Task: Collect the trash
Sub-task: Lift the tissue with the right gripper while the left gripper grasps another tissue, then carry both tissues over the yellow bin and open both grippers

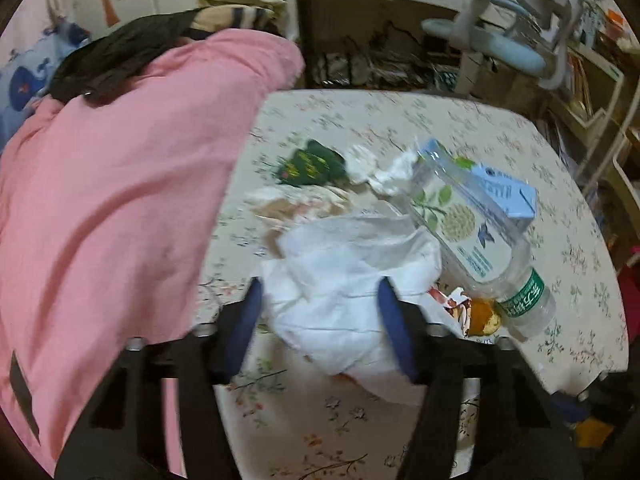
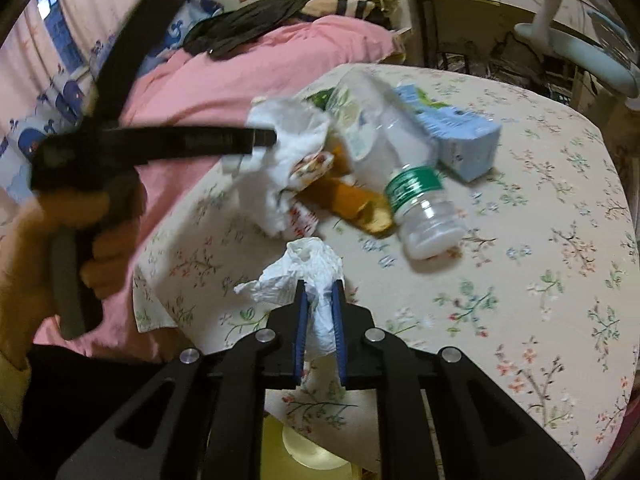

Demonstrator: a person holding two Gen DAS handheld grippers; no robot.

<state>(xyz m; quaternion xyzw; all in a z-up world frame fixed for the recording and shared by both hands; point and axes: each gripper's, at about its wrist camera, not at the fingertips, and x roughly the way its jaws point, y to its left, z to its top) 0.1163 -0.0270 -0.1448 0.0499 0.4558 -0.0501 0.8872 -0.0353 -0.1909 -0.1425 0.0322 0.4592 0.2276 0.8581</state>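
While the right gripper (image 2: 320,292) is pinching a crumpled white tissue (image 2: 298,272) between its blue-lined fingers (image 2: 301,320), which are drawn close together on the paper, the left gripper (image 1: 320,292) is reaching into a heap of rubbish lying on a floral-clothed surface (image 1: 460,128). Its fingers (image 1: 251,312) are standing wide apart on either side of a large wad of white paper (image 1: 340,280), touching it but not clearly squeezing it. Beside that wad a clear plastic bottle (image 1: 516,280) with a green label is lying on its side across a light blue carton (image 1: 500,196), and a piece of orange peel (image 1: 484,316) is sitting just under the bottle's neck. Farther back, a dark green wrapper (image 1: 312,164) and smaller tissue scraps (image 1: 384,172) are resting near the edge where a pink blanket (image 1: 120,180) is bulging against the surface. From the right wrist view, the left gripper (image 2: 256,140) is showing as a dark blurred bar over the paper.
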